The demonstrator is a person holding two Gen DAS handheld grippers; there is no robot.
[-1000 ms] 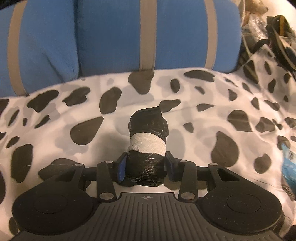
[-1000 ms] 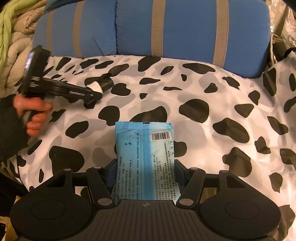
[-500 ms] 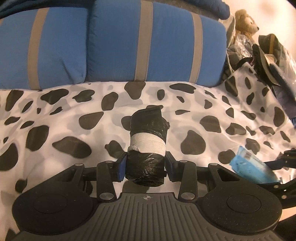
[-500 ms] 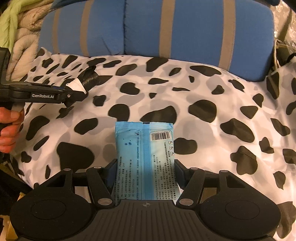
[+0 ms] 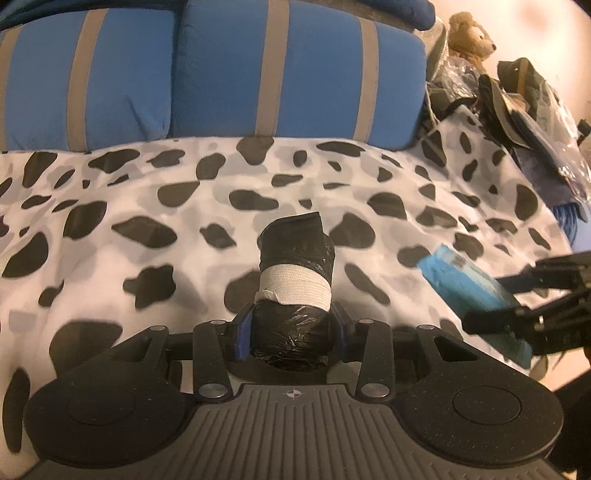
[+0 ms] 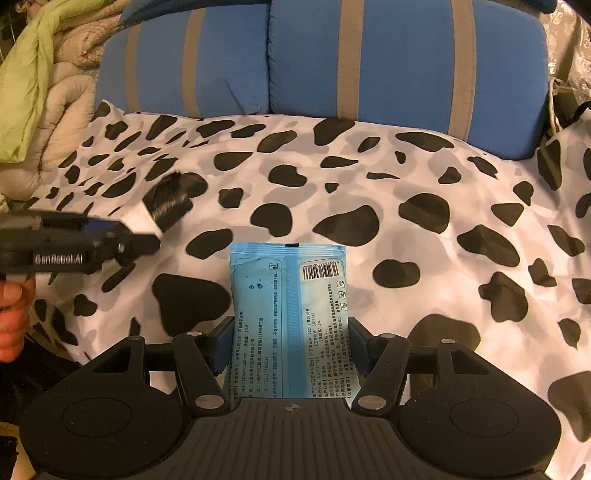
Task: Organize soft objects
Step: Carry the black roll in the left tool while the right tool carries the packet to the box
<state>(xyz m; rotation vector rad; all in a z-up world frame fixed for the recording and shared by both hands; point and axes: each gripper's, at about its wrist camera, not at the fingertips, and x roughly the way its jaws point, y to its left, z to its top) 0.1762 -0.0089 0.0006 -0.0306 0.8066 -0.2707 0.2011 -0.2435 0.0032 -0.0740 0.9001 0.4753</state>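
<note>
Around us we see a bed spread with a white cover (image 6: pixel 424 177) blotched in black, and two blue pillows (image 6: pixel 399 59) with tan stripes standing along its far edge. In the right wrist view, a heap of beige quilt and green cloth (image 6: pixel 33 74) lies at the left end. In the left wrist view, a brown teddy bear (image 5: pixel 471 31) sits past the pillows above a clutter of bags and dark straps (image 5: pixel 517 96) at the bed's right side. Nothing lies on the open cover between the pillows and us.

Our left gripper (image 5: pixel 291 328) has its fingers closed on a roll of black plastic bags (image 5: pixel 293 273), crinkled and glossy, bound by a white woven band round its middle; the roll points away from us, raised over the cover. Our right gripper (image 6: pixel 290 349) holds by both long edges a flat blue packet of wipes (image 6: pixel 288 306), printed with small text and a barcode near its top right corner. The two grippers are near each other, the roll to the left of the packet. A hand (image 6: pixel 13 314) shows under the left gripper.
</note>
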